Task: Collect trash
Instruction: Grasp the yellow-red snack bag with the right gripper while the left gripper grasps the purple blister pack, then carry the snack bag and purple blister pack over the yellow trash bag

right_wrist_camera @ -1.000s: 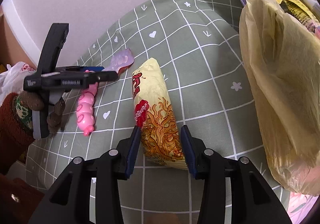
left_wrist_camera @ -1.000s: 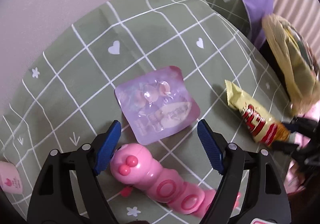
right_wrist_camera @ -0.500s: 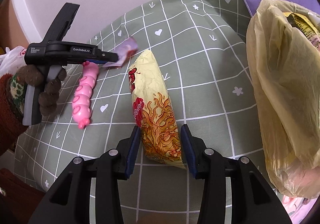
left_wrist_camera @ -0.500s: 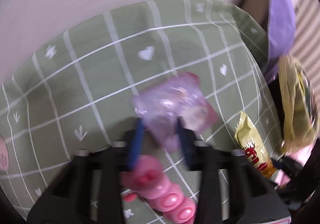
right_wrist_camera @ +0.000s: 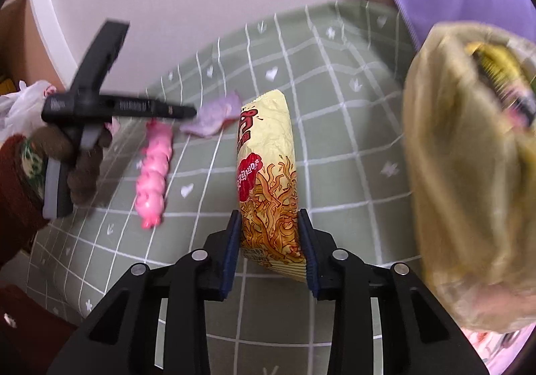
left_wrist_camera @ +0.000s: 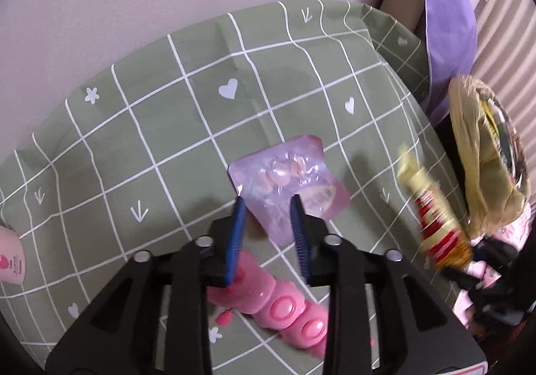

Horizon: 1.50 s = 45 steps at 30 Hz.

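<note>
Left gripper (left_wrist_camera: 268, 207): blue-padded fingers (left_wrist_camera: 236, 234) closed on the near edge of a purple plastic wrapper (left_wrist_camera: 288, 184); the wrapper is pinched between them and stands off the cloth, its far part fanning out beyond the tips. In the right wrist view the same gripper (right_wrist_camera: 191, 112) reaches in from the left, held by a hand in a dark glove, with the wrapper (right_wrist_camera: 214, 117) hanging from its tip.

Right gripper (right_wrist_camera: 269, 241): fingers pressed against both sides of a yellow noodle packet (right_wrist_camera: 268, 174), red and orange print facing the camera. The packet stands on edge, its near end between the pads, its far end pointing away. In the left wrist view it appears blurred at the right (left_wrist_camera: 432, 211).

Pink caterpillar toy (left_wrist_camera: 281, 301): lies on the cloth just below the left gripper, near side of the wrapper; in the right wrist view (right_wrist_camera: 154, 174) it lies left of the noodle packet, apart from it.

Green checked tablecloth (left_wrist_camera: 201, 127): white grid lines, hearts, flowers and arrows; covers the whole work surface.

Yellow trash bag (right_wrist_camera: 469, 174): far right, translucent, with packaging visible inside; right of the noodle packet. Also at the right edge of the left wrist view (left_wrist_camera: 485, 157).

Purple cushion (left_wrist_camera: 449, 23): far right, behind the bag.

Pink container (left_wrist_camera: 11, 257): left edge, partly cut off.
</note>
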Available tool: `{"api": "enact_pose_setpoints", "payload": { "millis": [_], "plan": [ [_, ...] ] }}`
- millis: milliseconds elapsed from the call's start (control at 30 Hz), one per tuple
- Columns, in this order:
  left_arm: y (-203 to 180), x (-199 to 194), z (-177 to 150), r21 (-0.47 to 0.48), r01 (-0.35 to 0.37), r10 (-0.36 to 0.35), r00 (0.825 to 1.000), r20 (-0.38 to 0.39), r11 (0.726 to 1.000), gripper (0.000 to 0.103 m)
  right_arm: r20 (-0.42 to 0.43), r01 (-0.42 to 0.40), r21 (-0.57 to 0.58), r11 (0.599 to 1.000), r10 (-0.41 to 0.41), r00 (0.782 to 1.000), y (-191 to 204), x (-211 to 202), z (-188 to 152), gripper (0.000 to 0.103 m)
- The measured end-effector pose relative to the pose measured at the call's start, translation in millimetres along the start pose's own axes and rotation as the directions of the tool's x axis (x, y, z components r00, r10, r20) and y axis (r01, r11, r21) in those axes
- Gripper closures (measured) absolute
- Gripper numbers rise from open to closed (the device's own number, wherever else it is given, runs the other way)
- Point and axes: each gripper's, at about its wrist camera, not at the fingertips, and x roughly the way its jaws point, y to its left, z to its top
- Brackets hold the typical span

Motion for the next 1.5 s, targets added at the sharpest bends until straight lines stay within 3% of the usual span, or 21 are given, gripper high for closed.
{"api": "enact_pose_setpoints", "payload": {
  "millis": [133,400,567,600,633,667,867,1000,1100,1167,1233,1400,1433,1500],
  "plan": [
    [2,0,-4,-0.053,-0.012,0.012,1.0,-0.012,0.999,0.072,0.043,0.011,0.002,1.0,-0.011,0.999,-3,-14,7,0.071],
    [-5,0,-11,-0.13,-0.014,0.011,1.0,-0.028,0.991,0.071,0.028,0.022,-0.012,1.0,-0.021,0.999,-2,-17,3,0.071],
    [-6,18,1,-0.238,-0.024,0.012,0.999,-0.05,0.971,0.071,0.028,0.033,-0.004,0.999,-0.033,0.999,-6,-22,0,0.071],
    [-7,19,2,-0.256,-0.013,0.003,0.999,-0.042,0.967,0.075,0.031,0.039,-0.005,0.999,-0.039,0.999,-7,-25,0,0.071],
    [-8,20,3,-0.265,-0.004,-0.006,0.999,-0.036,0.964,0.092,0.036,0.044,-0.007,0.999,-0.044,0.998,-7,-27,1,0.071],
    [-12,20,4,-0.269,-0.002,-0.007,0.999,-0.032,0.963,0.101,0.041,0.049,-0.009,0.999,-0.048,0.998,-8,-31,2,0.071],
    [-40,-22,7,-0.194,-0.012,0.03,0.995,0.092,0.981,0.103,0.09,0.062,-0.006,0.998,-0.061,0.994,-20,-61,2,0.071],
    [-58,-38,6,-0.168,-0.014,0.035,0.992,0.119,0.986,0.103,0.123,0.067,-0.006,0.998,-0.066,0.99,-27,-78,1,0.071],
    [-51,-37,-7,-0.267,0.028,0.001,0.994,0.11,0.963,0.096,0.143,0.064,-0.005,0.998,-0.063,0.988,-30,-88,-3,0.071],
    [-48,-29,-18,-0.313,0.038,-0.002,0.993,0.115,0.949,0.069,0.15,0.063,-0.009,0.998,-0.061,0.987,-30,-94,-8,0.071],
    [-54,-21,-26,-0.334,0.021,0.022,0.992,0.124,0.942,0.067,0.152,0.07,-0.022,0.997,-0.066,0.986,-29,-100,-12,0.071],
    [-63,4,-27,-0.318,-0.138,0.175,0.981,0.089,0.938,0.067,0.171,0.121,-0.058,0.991,-0.11,0.979,-30,-121,-15,0.071],
    [-64,8,-27,-0.32,-0.143,0.178,0.981,0.081,0.937,0.068,0.178,0.133,-0.056,0.99,-0.121,0.977,-32,-127,-15,0.071],
    [-70,15,-26,-0.302,-0.133,0.161,0.984,0.072,0.944,0.095,0.187,0.148,-0.051,0.988,-0.136,0.973,-36,-136,-16,0.071]
  ]
}}
